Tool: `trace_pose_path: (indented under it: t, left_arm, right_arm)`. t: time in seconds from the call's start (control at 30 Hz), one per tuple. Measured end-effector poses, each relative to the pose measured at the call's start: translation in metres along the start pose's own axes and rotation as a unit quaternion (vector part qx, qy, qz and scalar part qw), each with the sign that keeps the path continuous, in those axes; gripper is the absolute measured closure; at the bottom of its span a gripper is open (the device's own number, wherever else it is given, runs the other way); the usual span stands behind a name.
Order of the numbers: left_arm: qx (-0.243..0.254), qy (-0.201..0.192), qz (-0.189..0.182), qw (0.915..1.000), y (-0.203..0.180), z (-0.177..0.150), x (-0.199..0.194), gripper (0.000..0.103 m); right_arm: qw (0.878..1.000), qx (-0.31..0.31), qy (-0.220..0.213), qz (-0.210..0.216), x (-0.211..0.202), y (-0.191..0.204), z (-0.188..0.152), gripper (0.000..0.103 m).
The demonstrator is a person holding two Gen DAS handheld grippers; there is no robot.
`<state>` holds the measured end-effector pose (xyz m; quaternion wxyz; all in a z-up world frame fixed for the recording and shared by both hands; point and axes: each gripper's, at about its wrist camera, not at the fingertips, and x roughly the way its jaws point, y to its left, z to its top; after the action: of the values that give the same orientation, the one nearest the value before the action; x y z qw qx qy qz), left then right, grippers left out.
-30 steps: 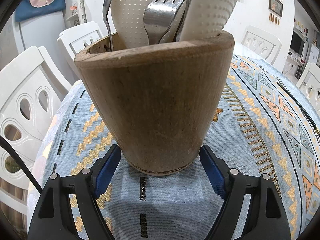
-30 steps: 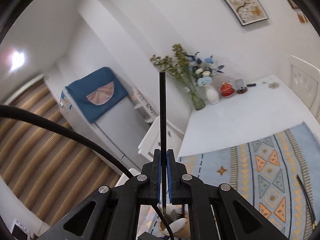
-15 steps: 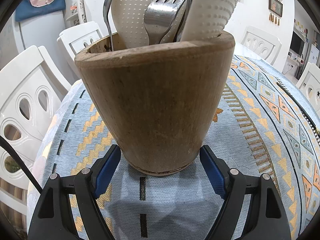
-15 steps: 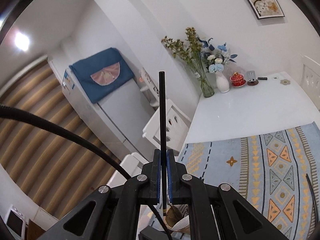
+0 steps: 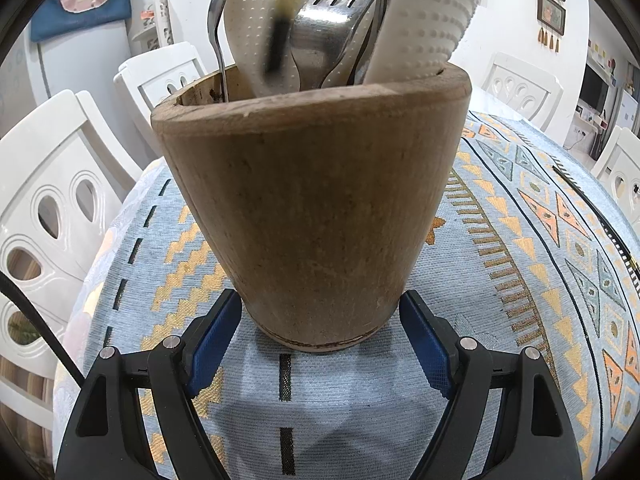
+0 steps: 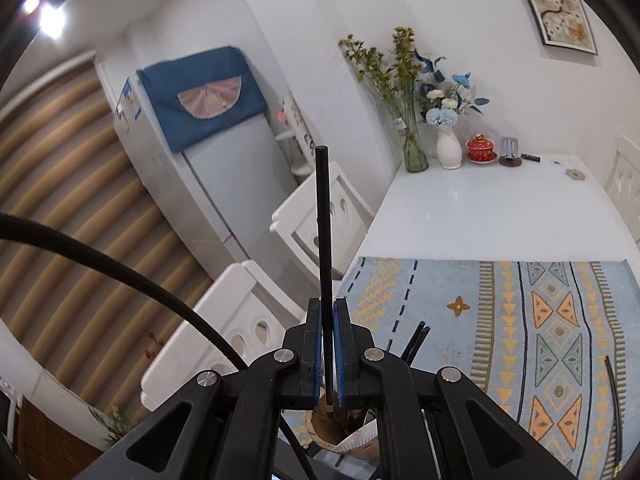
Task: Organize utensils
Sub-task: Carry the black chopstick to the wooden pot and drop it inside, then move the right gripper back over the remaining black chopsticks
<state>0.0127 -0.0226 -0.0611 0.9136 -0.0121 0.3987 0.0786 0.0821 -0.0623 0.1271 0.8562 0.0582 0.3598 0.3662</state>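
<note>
Since the earlier frame, the black chopstick (image 6: pixel 323 232) has come down; its blurred tip now shows inside the wooden holder (image 5: pixel 316 208). The left claw (image 5: pixel 320 340) stands open around the holder's base on the counter (image 5: pixel 520 264). The holder carries forks (image 5: pixel 332 36) and white dotted utensils (image 5: pixel 424 20). The right claw (image 6: pixel 327 356), closed on the chopstick above the holder, should lower it straight, then release.
</note>
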Motion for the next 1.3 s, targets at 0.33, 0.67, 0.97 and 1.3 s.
trace_pose_path:
  t: [0.33, 0.67, 0.97, 1.3]
  left_arm:
    - [0.0, 0.0, -0.001, 1.0, -0.001, 0.0, 0.0, 0.022]
    - [0.0, 0.001, -0.001, 1.0, -0.001, 0.0, 0.0, 0.022]
    - [0.0, 0.001, 0.0, 1.0, -0.001, 0.0, 0.0, 0.022]
    - [0.002, 0.005, 0.003, 1.0, -0.003, -0.001, 0.002, 0.021]
  right_arm:
    - [0.999, 0.038, 0.033, 0.015, -0.005, -0.026, 0.006, 0.068]
    - [0.995, 0.093, -0.021, 0.005, -0.051, -0.063, 0.025, 0.062]
    - [0.989, 0.101, -0.05, -0.096, -0.091, -0.116, 0.024, 0.058]
    - [0.944, 0.168, 0.073, -0.273, -0.077, -0.259, -0.033, 0.053]
